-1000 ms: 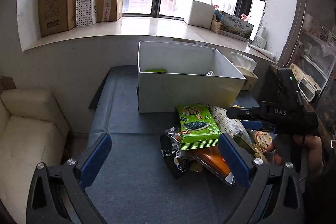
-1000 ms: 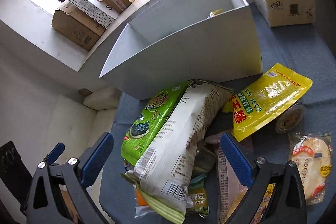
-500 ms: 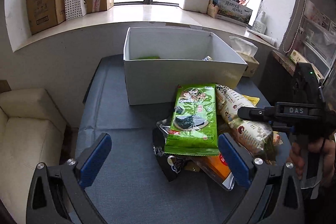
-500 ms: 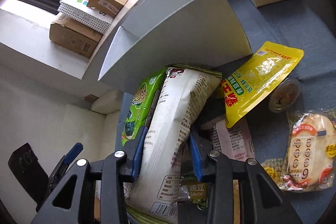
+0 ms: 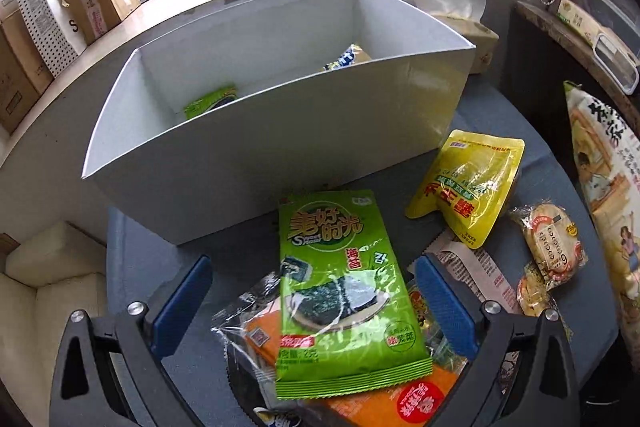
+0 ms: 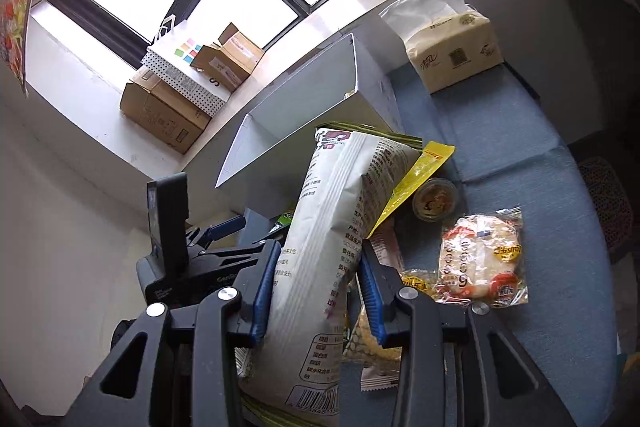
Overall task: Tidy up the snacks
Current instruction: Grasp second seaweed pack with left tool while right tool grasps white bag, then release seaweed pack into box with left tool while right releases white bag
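At the bottom of the right wrist view our right gripper point(image 6: 318, 287) is clamped on the white bag point(image 6: 332, 247), which stands raised above the table point(image 6: 520, 155). In the left wrist view our left gripper point(image 5: 314, 301) has its jaws wide apart either side of the green packet point(image 5: 344, 291), which lies atop the snack pile at lower centre. Beyond it, the yellow pouch point(image 5: 468, 187) lies right of centre, just before the white box point(image 5: 256, 155), which fills the middle of the frame with a few snacks already inside.
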The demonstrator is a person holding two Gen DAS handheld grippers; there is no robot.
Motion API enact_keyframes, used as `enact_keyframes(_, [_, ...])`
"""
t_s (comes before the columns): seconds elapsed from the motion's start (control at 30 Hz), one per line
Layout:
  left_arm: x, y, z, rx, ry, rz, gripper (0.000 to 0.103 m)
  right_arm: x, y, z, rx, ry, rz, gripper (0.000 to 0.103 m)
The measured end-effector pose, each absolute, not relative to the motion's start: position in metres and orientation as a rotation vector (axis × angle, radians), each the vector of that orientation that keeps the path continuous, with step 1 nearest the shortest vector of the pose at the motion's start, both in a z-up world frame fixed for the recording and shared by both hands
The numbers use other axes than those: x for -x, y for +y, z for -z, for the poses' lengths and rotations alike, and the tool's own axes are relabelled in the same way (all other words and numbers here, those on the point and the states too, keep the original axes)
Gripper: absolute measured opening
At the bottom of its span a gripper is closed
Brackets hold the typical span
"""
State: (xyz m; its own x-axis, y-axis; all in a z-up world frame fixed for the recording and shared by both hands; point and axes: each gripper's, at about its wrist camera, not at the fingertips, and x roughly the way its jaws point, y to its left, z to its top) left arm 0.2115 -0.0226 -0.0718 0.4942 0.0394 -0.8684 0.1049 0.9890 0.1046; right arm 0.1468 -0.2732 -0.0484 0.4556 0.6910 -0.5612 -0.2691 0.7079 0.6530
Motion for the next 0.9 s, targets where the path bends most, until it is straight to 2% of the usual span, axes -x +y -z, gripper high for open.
enact_keyframes(0.17, [-0.226, -0.046, 0.094, -0.273, 1.109, -0.031, 0.103, -0.142, -0.281, 0.055, -0.526, 0.928, -0.617, 0.042])
enact_keyframes(0.2, [-0.228, -0.047, 0.098, -0.279, 1.123, -0.033, 0.098, -0.141, -0.282, 0.055, -0.522, 0.93, -0.614, 0.042])
enact_keyframes(0.23, [-0.229, -0.047, 0.101, -0.279, 1.134, -0.033, 0.081, -0.14, -0.285, 0.056, -0.523, 0.93, -0.615, 0.042])
enact_keyframes(0.27, [-0.229, -0.046, 0.103, -0.271, 1.146, -0.034, 0.072, -0.14, -0.286, 0.056, -0.523, 0.929, -0.616, 0.042])
enact_keyframes(0.43, [-0.22, -0.036, 0.086, -0.202, 1.097, -0.016, 0.071, -0.139, -0.29, 0.057, -0.526, 0.926, -0.611, 0.042])
enact_keyframes(0.7, [-0.171, 0.007, -0.002, 0.048, 0.828, 0.052, 0.071, -0.147, -0.272, 0.045, -0.446, 0.902, -0.633, 0.042])
enact_keyframes(0.9, [-0.18, 0.049, -0.056, 0.145, 0.691, 0.021, 0.071, -0.184, -0.233, 0.007, -0.31, 0.843, -0.675, 0.042])
